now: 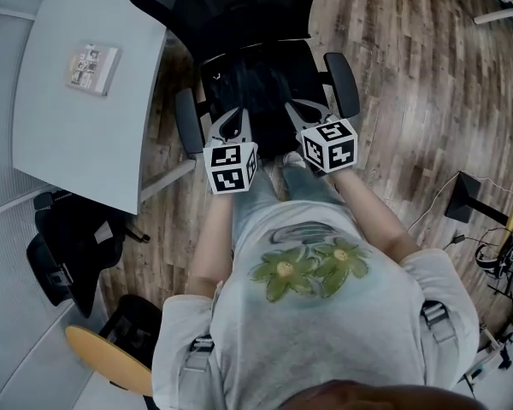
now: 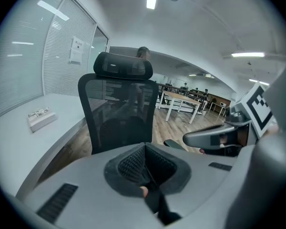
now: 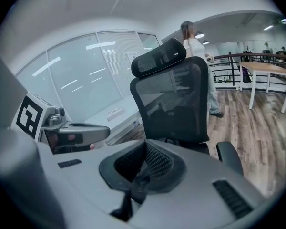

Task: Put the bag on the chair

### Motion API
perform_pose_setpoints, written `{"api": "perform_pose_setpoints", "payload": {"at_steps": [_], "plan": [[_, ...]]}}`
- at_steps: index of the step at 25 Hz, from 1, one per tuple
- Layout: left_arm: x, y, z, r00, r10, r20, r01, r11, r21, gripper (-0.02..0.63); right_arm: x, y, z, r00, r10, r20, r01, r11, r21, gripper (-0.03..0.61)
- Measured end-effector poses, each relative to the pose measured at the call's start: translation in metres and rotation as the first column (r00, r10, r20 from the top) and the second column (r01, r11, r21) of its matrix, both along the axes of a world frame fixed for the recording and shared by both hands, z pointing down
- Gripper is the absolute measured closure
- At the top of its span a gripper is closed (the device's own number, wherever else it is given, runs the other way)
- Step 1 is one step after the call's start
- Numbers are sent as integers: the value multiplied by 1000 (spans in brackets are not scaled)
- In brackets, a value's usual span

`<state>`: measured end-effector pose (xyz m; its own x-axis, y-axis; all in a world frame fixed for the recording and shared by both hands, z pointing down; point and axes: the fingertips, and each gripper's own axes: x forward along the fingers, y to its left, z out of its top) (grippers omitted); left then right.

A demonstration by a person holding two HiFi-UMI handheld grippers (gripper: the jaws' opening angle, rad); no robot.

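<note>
The black bag (image 1: 255,82) is sitting on the seat of the black mesh-backed office chair (image 1: 227,2) in the upper middle of the head view. It is dark against dark, so its outline is blurring into the seat. The chair is standing upright, its armrests flanking the bag. The left gripper (image 2: 145,168) is pinching one dark strap (image 2: 155,200), and the right gripper (image 3: 144,168) is pinching a second strap (image 3: 129,194).

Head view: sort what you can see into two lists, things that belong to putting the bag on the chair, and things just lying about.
Belongs to the job:
bag, gripped by its straps
chair
left hand-held gripper
right hand-held gripper

Just lying about:
table
small box on the table
second black chair
cables on the floor
</note>
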<state>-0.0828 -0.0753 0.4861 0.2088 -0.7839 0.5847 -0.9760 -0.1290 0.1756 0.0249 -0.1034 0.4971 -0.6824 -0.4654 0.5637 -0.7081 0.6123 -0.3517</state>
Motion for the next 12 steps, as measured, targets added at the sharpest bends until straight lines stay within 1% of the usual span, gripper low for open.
{"api": "perform_pose_setpoints", "payload": {"at_steps": [6,12], "plan": [[7,8,-8,999,-16,-39,16,1000,3,598,3,8,-7,1000,-27,8,27,1000,4,572],[16,16,-6,998,7,-61,-8,1000,-14,598,5,13,-13,998,-54,38,54,998,18,572]]}}
